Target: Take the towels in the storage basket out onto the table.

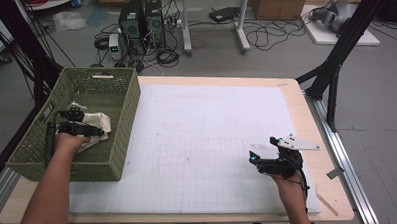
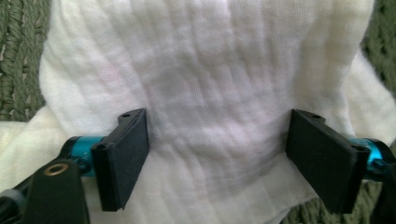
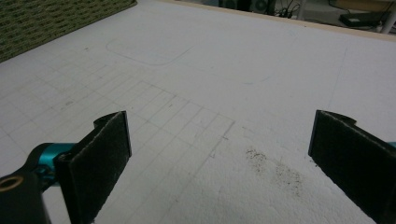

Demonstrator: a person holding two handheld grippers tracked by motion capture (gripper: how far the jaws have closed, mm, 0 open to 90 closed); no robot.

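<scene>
A wooden table (image 1: 317, 118) carried a white gridded mat (image 1: 202, 142), and a green woven basket (image 1: 121, 119) sat at its left end. Inside the basket lay a white cloth (image 1: 98, 123), crumpled on the woven floor. The left gripper (image 2: 217, 154) hung low over that cloth with its jaws spread wide, one on either side of a raised fold; whether the pads touched the fabric was hard to judge. The right gripper (image 3: 219, 158) rested over the mat's near right part, jaws wide apart, gripping nothing.
</scene>
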